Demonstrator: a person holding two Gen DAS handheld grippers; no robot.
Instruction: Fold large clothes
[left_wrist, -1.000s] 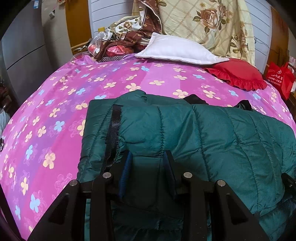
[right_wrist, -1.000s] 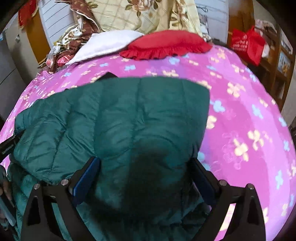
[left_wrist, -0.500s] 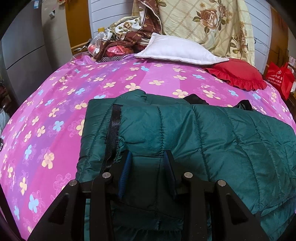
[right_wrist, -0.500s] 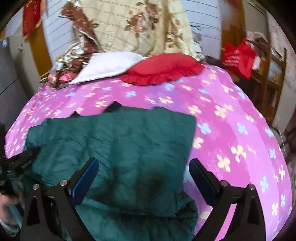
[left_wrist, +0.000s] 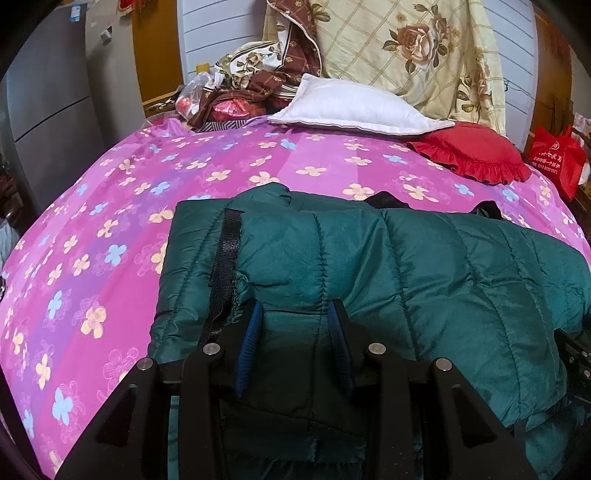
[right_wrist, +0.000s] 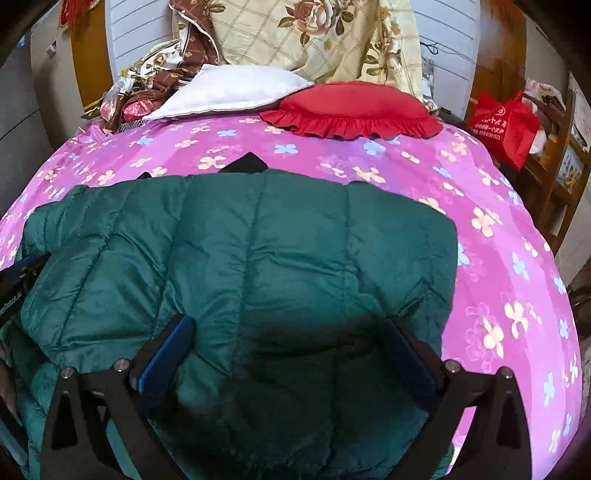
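In the left wrist view, the left tool sits low over the near edge of the dark green quilted puffer jacket, its two blue-padded fingers drawn close on a raised fold of the green fabric, which fills the narrow gap between them; the jacket spreads ahead and to the right of the tool on the bed's pink sheet with a flower print; a black zipper strip runs just left of the tool's left finger; this view alone shows that zipper and an elastic cuff beside it; far ahead lie a white pillow, a red frilled cushion and a cream rose-patterned quilt; a red bag at far right carries pale print too small to read.

In the right wrist view, the right tool has its fingers spread wide apart, straddling the jacket's smooth quilted back without pinching it; the jacket's right edge meets the sheet just beyond the right finger; the left tool's dark body shows at the left edge, bearing small white lettering I cannot read; the red bag shows a round logo and lines of characters, not legible.
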